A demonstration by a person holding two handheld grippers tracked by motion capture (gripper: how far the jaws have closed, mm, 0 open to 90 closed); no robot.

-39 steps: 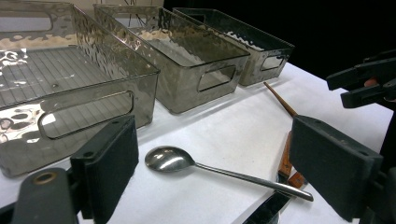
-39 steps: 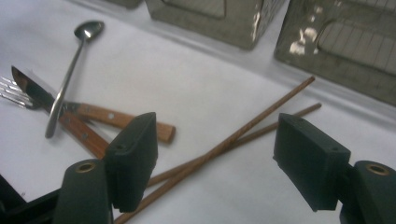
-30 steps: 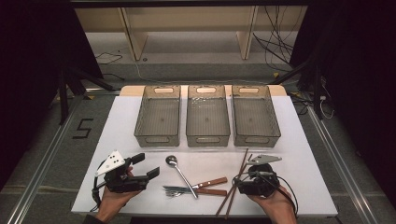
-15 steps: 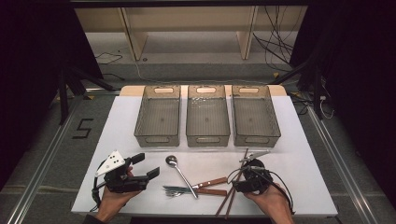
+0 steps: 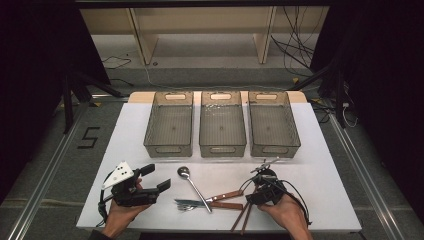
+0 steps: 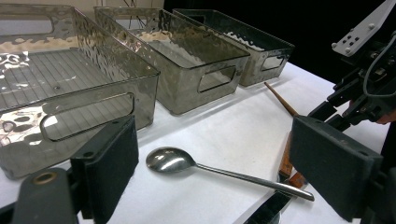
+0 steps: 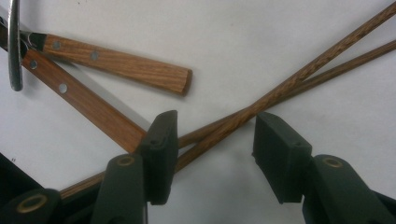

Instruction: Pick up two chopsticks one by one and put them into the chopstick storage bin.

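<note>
1. Currently right gripper (image 7: 212,154) is low over the chopsticks (image 7: 280,81), jaws apart, straddling the crossed pair where they lie on the white tabletop (image 5: 325,175); nothing clamped.
2. Chopsticks sit at the front right of the tabletop, just beside two wooden-handled utensils (image 7: 107,65).
3. Left gripper (image 5: 150,187) is held at front left, jaws wide apart and empty, aimed toward the spoon (image 6: 196,165).
4. Spoon lies in front of three clear bins (image 5: 222,125), its handle crossing the wooden-handled utensils.
</note>
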